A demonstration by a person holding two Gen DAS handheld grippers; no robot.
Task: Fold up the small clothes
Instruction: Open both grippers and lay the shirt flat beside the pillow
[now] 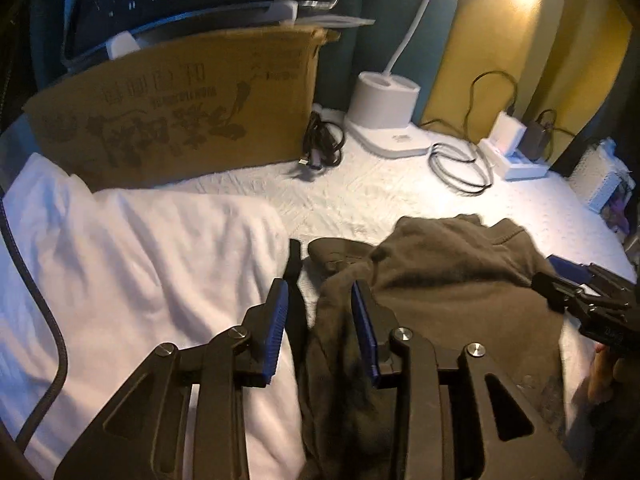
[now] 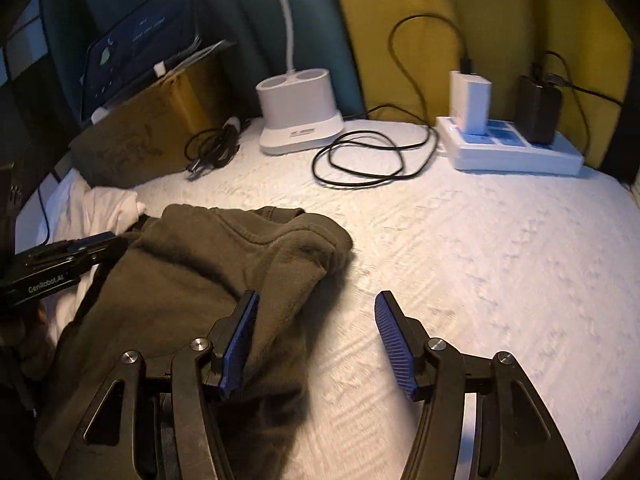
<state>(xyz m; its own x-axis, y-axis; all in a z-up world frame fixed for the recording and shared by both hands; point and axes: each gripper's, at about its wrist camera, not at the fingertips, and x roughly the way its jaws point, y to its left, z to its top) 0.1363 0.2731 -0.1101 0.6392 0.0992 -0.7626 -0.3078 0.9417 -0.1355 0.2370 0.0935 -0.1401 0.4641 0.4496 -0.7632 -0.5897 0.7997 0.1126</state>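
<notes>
Filling the bottom of each wrist view, the left gripper (image 1: 320,292) and the right gripper (image 2: 316,304) both stand with jaws apart, holding nothing. The left one's blue pads (image 1: 278,328) straddle the left edge of a dark olive garment (image 1: 440,292), which lies crumpled at lower centre of the left view and lower left of the right view on a white textured bedcover (image 2: 480,260). A white cloth (image 1: 140,272) lies just beside the garment at left. Farther up the frame sit a printed cardboard box (image 1: 180,120), a white lamp base (image 2: 298,120), coiled black cables (image 2: 360,160) and a white power strip (image 2: 516,154) with chargers plugged in.
</notes>
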